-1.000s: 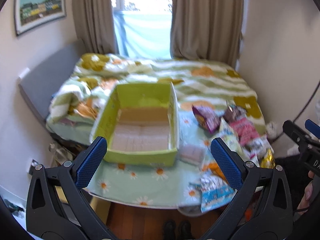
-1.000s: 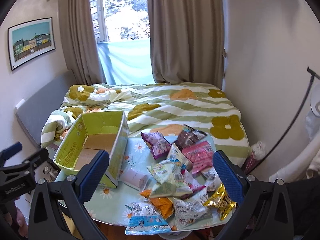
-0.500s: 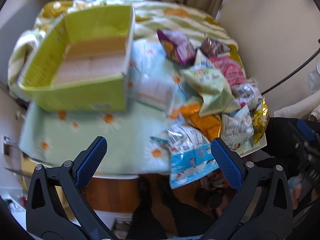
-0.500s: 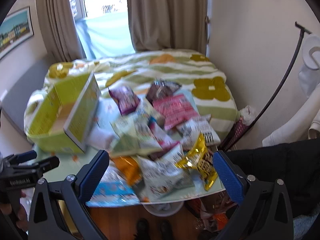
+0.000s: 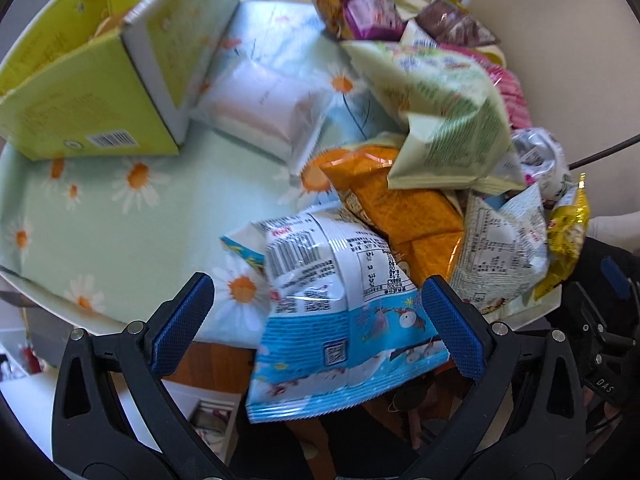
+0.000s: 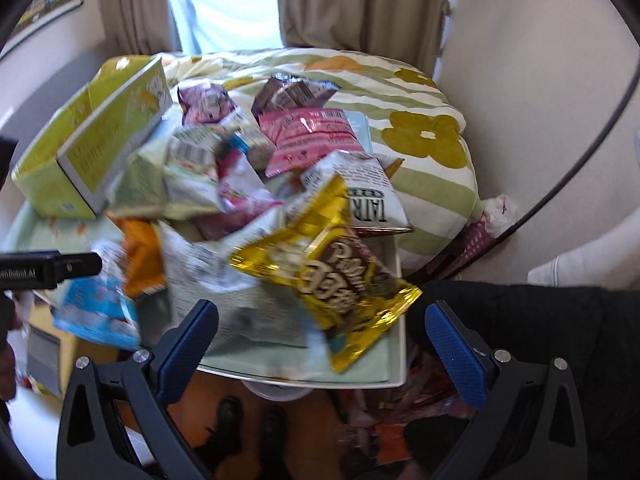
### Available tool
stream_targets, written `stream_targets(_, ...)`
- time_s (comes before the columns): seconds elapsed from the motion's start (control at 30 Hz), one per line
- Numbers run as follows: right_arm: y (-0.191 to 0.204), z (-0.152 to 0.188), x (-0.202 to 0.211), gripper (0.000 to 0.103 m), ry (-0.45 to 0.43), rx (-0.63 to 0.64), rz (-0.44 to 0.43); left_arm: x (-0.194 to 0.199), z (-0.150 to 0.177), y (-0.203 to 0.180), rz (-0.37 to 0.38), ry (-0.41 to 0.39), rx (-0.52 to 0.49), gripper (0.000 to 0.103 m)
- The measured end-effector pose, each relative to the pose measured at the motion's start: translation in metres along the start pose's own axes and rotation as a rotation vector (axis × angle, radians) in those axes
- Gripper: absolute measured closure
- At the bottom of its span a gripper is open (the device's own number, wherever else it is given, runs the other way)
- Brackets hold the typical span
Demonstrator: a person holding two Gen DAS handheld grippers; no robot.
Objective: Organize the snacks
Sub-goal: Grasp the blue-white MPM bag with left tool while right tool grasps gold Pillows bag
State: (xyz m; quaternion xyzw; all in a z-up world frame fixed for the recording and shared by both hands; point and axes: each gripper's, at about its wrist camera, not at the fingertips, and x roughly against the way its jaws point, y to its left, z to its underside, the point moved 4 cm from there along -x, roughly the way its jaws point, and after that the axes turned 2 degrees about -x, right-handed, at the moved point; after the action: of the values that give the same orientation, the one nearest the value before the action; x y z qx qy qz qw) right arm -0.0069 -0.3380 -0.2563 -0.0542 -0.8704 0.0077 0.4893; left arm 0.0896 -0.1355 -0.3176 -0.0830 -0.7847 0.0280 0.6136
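Reach phase: L gripper [image 5: 316,320], fingers spread, frames blue bag [image 5: 340,312]; R gripper [image 6: 320,340], spread, frames gold bag [image 6: 324,268]; next, pinch, carry to box [image 5: 80,92].

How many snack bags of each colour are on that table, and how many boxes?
Purple bag: 1
Brown bag: 1
Pink bag: 1
Pale green bag: 1
Orange bag: 1
Gold bag: 1
Blue-and-white bag: 1
White or silvery bags: 3
Green box: 1
Total: 11 visible; the pile may hide more.

Blurred snack heap [image 6: 208,184], box [image 5: 80,92] cut off
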Motion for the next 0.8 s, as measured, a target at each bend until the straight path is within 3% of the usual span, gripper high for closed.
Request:
stream_targets(0.23, -0.011, -0.003, -0.02, 0.0, 0.006, 0.133, -0.022, -0.027, -0.002, 0.003, -0.02, 0.052, 0.075, 0.001)
stream_targets(0.3, -0.01, -0.005, -0.026, 0.001, 0.008, 0.171, -0.036, -0.035, -0.003, 0.007, -0.004, 0.07, 0.1, 0.017)
stream_targets(0.37, -0.008, -0.007, -0.032, 0.005, 0.013, 0.209, -0.046, -0.043, -0.002, 0.012, 0.005, 0.097, 0.132, 0.029)
stream_targets(0.6, 0.005, -0.009, -0.046, 0.021, 0.029, 0.321, -0.075, -0.048, 0.002, 0.02, 0.051, 0.087, 0.168, 0.043)
stream_targets(0.73, 0.006, -0.006, -0.059, 0.043, 0.072, 0.336, -0.094, -0.042, 0.008, 0.019, 0.069, 0.076, 0.171, 0.047)
stream_targets(0.8, 0.007, -0.006, -0.06, 0.045, 0.066, 0.337, -0.096, -0.035, 0.01, 0.02, 0.071, 0.074, 0.17, 0.05)
